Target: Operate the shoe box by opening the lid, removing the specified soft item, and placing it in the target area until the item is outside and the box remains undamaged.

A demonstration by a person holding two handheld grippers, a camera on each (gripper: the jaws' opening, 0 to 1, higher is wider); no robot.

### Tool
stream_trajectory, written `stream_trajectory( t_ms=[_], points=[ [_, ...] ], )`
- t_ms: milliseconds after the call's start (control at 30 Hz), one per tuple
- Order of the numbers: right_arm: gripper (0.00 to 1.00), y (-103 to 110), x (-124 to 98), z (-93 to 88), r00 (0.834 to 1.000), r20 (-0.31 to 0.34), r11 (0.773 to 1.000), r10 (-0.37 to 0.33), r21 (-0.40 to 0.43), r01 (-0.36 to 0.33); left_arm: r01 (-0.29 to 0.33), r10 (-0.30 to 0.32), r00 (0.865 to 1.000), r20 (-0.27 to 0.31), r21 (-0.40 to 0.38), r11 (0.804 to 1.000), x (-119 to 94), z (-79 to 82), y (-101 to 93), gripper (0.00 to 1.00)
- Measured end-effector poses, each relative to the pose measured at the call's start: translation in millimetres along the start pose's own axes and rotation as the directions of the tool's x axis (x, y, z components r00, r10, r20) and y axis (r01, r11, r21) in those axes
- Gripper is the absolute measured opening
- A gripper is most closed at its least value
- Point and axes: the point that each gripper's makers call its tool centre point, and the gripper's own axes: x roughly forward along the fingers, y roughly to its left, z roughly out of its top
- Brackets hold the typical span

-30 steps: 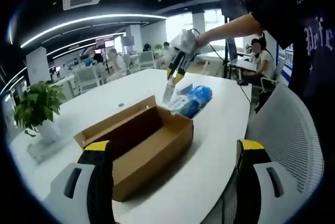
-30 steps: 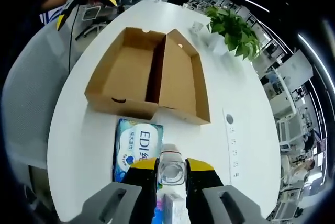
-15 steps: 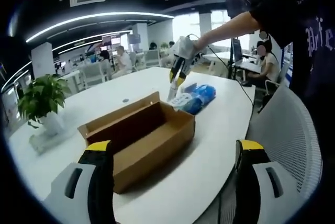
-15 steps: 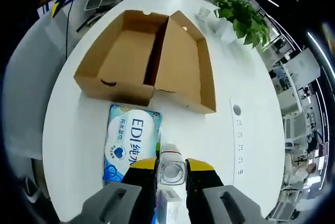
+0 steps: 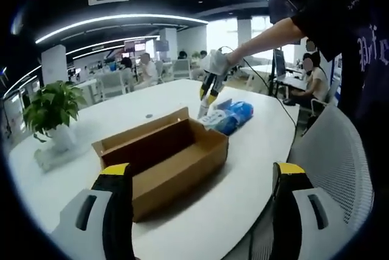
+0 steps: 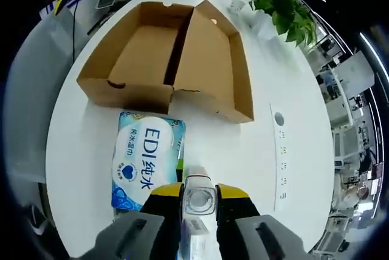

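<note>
Shoe box [image 6: 170, 59]: lid open, cardboard, sits on the white desk [image 6: 292, 150]; looks empty and undamaged, same spot as 1 s ago.
Wipes pack [image 6: 148, 158]: blue soft pack, outside the box, flat on the desk just beside the box's near wall; shows more fully than 0.5 s ago since the camera has pulled back.
Right tool [image 6: 199, 194]: jaws closed on a small clear bottle [image 6: 199, 199], above the desk beside the pack; grip unchanged. Seen from the left gripper view [image 5: 208, 93], a hand holds it over the pack [image 5: 230, 116].
Left tool [image 5: 200, 178]: jaws wide apart, holding nothing, hovering short of the box [image 5: 161, 160]; barely moved.
Plant [image 5: 53, 108]: far desk edge.
</note>
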Motion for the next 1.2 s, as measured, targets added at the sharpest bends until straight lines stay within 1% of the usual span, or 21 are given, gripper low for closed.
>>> stream_trajectory(
  t_ms=[167, 333, 700, 867, 1200],
  points=[
    [0.16, 4.4, -0.6, 0.8, 1.0, -0.009, 1.0, 0.03, -0.01, -0.03, -0.002, 0.002, 1.0, -0.019, -0.01, 1.0, -1.2, -8.2, -0.1, 0.95],
    [0.16, 4.1, -0.1, 1.5, 0.999, -0.018, 0.999, 0.041, -0.011, -0.042, -0.002, 0.002, 1.0, -0.016, -0.016, 1.0, -0.4, -9.3, 0.7, 0.94],
    [0.17, -5.8, 1.3, 2.8, 0.999, -0.022, 0.999, 0.032, -0.014, -0.032, -0.001, 0.0, 1.0, -0.02, -0.025, 1.0, 1.1, -11.9, -0.1, 0.94],
    [0.23, -11.4, 0.3, 1.8, 0.999, -0.03, 1.0, 0.017, -0.013, -0.017, -0.003, 0.002, 1.0, -0.029, -0.031, 1.0, 1.0, -15.1, -0.4, 0.93],
    [0.2, -15.3, 0.8, 6.1, 1.0, -0.014, 1.0, 0.014, 0.005, -0.014, -0.006, 0.004, 0.999, -0.035, -0.04, 0.999, 2.1, -19.2, -0.2, 0.93]
  ],
)
